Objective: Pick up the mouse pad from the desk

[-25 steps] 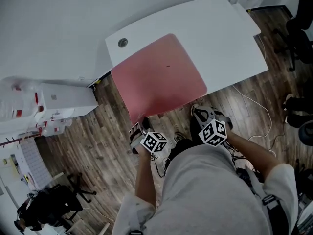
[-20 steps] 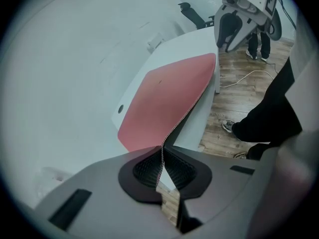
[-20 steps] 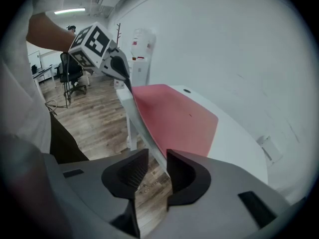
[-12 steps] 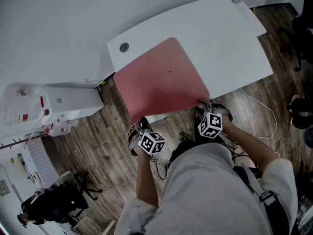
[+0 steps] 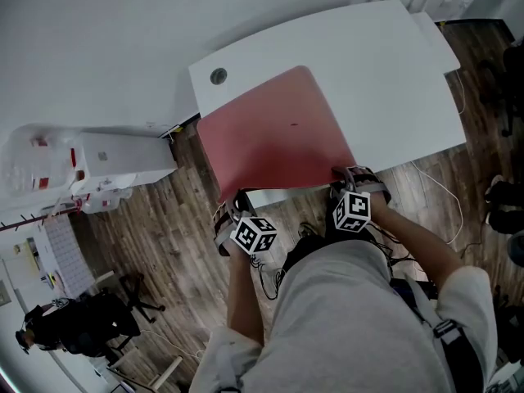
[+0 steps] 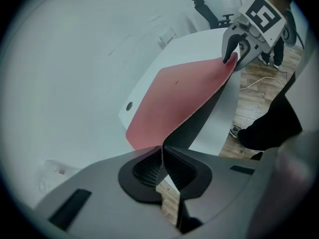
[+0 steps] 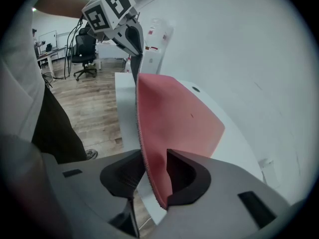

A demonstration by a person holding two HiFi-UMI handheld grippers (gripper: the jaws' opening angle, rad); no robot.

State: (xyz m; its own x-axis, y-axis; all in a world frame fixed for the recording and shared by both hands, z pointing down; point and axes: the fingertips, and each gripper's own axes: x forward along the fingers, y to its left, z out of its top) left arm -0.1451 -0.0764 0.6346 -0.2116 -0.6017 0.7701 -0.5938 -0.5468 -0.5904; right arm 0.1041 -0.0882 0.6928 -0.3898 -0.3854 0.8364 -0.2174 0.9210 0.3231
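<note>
Mouse pad, red: lying across the white desk, near edge overhanging (black underside showing). Left gripper is pinching that edge; right gripper, jaws just now opening, is straddling it unclamped.

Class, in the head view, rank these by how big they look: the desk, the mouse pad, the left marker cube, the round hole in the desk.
1. Desk
2. Mouse pad
3. Left marker cube, which is nearer the camera, so it looks larger than it is
4. Round hole
</note>
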